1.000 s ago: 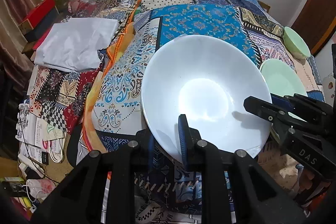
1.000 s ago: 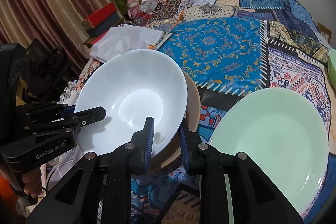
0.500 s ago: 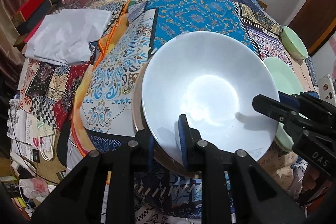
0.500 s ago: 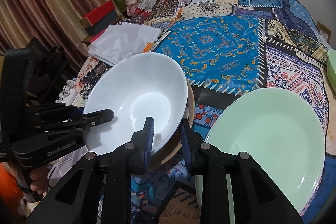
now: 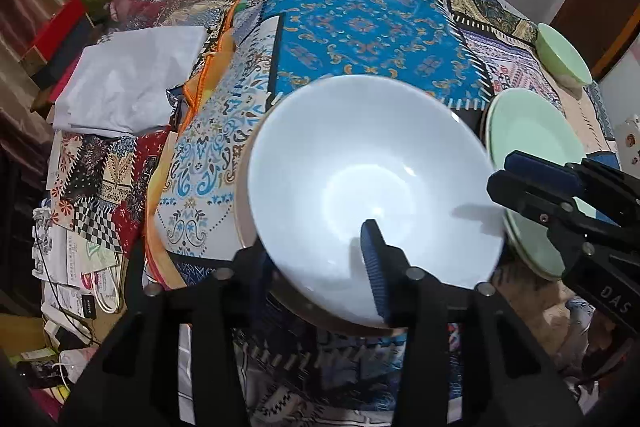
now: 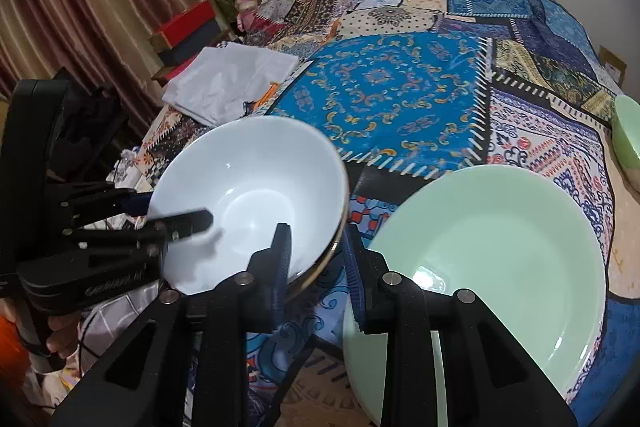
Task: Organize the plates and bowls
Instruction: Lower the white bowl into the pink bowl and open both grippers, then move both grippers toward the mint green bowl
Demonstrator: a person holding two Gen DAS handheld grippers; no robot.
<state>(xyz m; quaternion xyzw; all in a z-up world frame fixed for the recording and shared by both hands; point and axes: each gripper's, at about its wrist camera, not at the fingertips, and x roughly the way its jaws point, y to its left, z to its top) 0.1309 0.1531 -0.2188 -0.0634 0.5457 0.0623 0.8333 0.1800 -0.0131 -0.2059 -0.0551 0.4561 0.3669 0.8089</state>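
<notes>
A white bowl (image 5: 372,179) (image 6: 248,195) rests nested in a brown-rimmed bowl (image 5: 241,203) (image 6: 335,250) on the patchwork cloth. My left gripper (image 5: 312,247) (image 6: 172,209) straddles its near rim, one finger inside and one outside; the jaws are opening and a gap shows. My right gripper (image 6: 315,231) (image 5: 500,173) straddles the opposite rim, its jaws also opening, with the pads just off the rim. A pale green plate (image 6: 500,247) (image 5: 528,131) lies right of the bowls. A small green bowl (image 5: 560,55) (image 6: 628,131) sits at the far right edge.
The table's patchwork cloth (image 5: 360,27) stretches away behind the bowls. A folded white cloth (image 5: 128,75) lies at the left. Papers, cables and boxes (image 5: 72,267) crowd the floor below the left edge. A hand (image 6: 60,343) holds the left gripper.
The white bowl has sunk level into the brown-rimmed bowl. The left jaws have spread apart around its rim. The right jaws stand a touch wider.
</notes>
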